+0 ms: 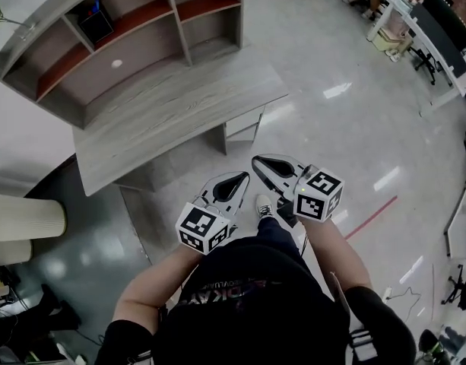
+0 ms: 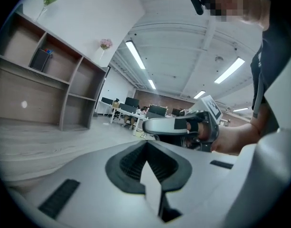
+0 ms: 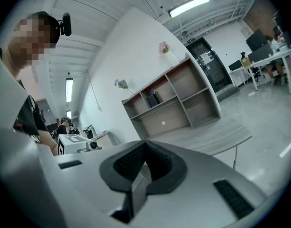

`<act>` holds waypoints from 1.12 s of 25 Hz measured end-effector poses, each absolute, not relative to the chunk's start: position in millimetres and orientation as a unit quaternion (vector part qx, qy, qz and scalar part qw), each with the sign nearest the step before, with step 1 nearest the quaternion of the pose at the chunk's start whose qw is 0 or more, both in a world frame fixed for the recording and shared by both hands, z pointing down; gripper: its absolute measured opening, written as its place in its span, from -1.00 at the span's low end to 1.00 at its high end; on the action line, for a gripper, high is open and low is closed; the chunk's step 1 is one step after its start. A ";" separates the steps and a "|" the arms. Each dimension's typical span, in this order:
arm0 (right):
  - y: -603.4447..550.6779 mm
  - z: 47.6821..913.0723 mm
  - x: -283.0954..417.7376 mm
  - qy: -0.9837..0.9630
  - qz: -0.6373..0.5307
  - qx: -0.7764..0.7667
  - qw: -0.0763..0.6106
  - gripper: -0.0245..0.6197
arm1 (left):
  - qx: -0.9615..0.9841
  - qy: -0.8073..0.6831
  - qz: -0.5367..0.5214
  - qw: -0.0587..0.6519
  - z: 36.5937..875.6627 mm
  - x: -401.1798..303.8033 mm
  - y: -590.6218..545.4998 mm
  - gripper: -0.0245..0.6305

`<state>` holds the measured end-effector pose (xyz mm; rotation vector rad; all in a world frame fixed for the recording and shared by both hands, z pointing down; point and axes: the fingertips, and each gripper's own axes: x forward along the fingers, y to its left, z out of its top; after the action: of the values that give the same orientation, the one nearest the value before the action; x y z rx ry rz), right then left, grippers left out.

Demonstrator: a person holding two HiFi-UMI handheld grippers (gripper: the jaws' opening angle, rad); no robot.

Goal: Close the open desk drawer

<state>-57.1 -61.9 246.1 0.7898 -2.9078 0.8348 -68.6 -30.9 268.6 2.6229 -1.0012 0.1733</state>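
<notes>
- Desk [image 1: 179, 105]: grey wood-grain top with a shelf hutch [image 1: 126, 29] at the back. It stands well apart from you, with bare floor [image 1: 347, 120] between.
- Drawer [image 1: 244, 125]: its pale front shows under the desk's right front edge. From your head view you cannot tell how far out it stands.
- Left gripper [image 1: 236, 181]: jaws pressed together, nothing between them. You hold it roughly level in front of your body, touching nothing.
- Right gripper [image 1: 264, 164]: jaws likewise pressed together and empty. It is just beside the left gripper, its tips aimed towards the drawer.
- Reason for the pose, as a judgement: closed jaws make a blunt pusher, suited to a drawer front, and neither gripper is within reach of it.
</notes>
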 end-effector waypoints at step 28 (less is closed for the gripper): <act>106.9 262.5 -92.3 -0.919 0.288 0.269 0.024 -0.87 | 0.920 -0.333 0.070 0.195 281.9 -105.4 86.4 -0.89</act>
<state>-92.3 106.9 262.5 0.8340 -2.8423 0.8923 -105.4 86.4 281.9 2.5788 -0.9320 0.1955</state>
